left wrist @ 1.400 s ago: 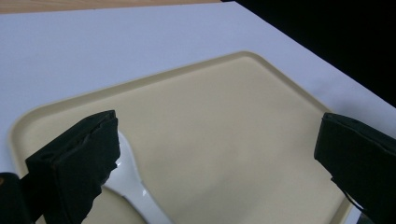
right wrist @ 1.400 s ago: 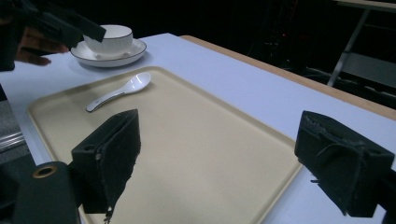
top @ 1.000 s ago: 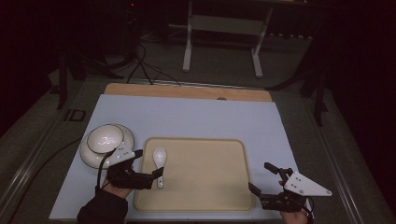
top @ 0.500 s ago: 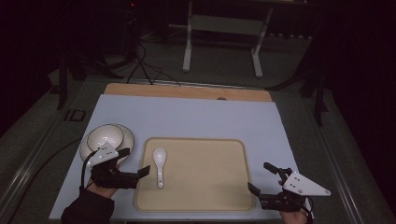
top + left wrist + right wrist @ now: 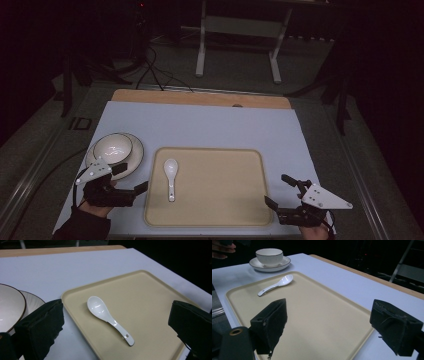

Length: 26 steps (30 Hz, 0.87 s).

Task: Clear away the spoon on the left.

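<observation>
Spoon (image 5: 171,176): white glossy ceramic soup spoon, lying flat, bowl up, on tray (image 5: 220,210), in its left part near the left rim. In the high view the bowl end points away from the person and the handle toward them. Small hole at the handle tip. Untouched, nothing gripping it. Tray: beige, rectangular, rounded corners, raised rim, flat on the table.

The room is dark, lit mainly over the bench (image 5: 210,125), which has a pale blue-white top and a wooden strip (image 5: 200,98) along its far edge. Beyond stand a white metal frame (image 5: 239,30) and black cables (image 5: 150,70) on grey floor.
</observation>
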Available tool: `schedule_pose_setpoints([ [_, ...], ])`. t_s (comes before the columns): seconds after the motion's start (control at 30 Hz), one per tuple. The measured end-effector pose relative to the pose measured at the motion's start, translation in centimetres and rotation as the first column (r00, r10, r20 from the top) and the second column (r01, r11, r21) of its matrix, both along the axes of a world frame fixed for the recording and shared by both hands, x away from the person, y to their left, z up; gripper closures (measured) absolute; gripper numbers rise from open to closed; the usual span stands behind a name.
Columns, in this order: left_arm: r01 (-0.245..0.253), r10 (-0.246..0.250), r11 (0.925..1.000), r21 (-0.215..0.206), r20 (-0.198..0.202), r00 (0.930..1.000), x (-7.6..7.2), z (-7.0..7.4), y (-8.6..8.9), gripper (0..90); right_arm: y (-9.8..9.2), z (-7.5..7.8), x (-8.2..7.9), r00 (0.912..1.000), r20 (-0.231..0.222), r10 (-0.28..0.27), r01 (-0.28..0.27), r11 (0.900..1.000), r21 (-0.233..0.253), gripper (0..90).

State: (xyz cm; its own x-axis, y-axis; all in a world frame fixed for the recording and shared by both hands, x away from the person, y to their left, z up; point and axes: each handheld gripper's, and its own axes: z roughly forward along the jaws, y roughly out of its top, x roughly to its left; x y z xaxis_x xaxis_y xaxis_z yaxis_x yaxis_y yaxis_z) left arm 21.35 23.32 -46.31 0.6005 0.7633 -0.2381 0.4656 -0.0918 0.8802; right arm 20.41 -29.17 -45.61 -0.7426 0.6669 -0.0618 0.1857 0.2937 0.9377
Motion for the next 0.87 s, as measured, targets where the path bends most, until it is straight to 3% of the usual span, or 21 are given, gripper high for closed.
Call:
schedule_pose_setpoints([
  [0.13,0.004,-0.004,0.9998,-0.018,0.002,1.0,0.1,-0.9,0.0,0.8,0.0,0.0,0.0,1.0,-0.001,-0.001,0.001,1.0,0.002,14.2],
  [0.33,0.016,-0.016,0.9999,-0.005,0.006,0.9999,0.1,-1.8,-0.2,0.8,-0.1,-0.1,0.1,1.0,-0.008,0.0,0.0,1.0,0.001,14.2],
  [0.73,-0.029,0.028,0.9991,-0.031,-0.016,0.9995,0.1,-2.7,0.5,0.8,-0.2,-0.2,0.2,0.9997,-0.023,0.011,-0.01,1.0,0.006,14.2],
  [0.87,-0.043,0.042,0.9988,-0.021,-0.03,0.9987,0.4,-3.1,0.6,0.8,-0.2,-0.2,0.2,0.9997,-0.024,0.01,-0.01,1.0,0.003,14.2],
])
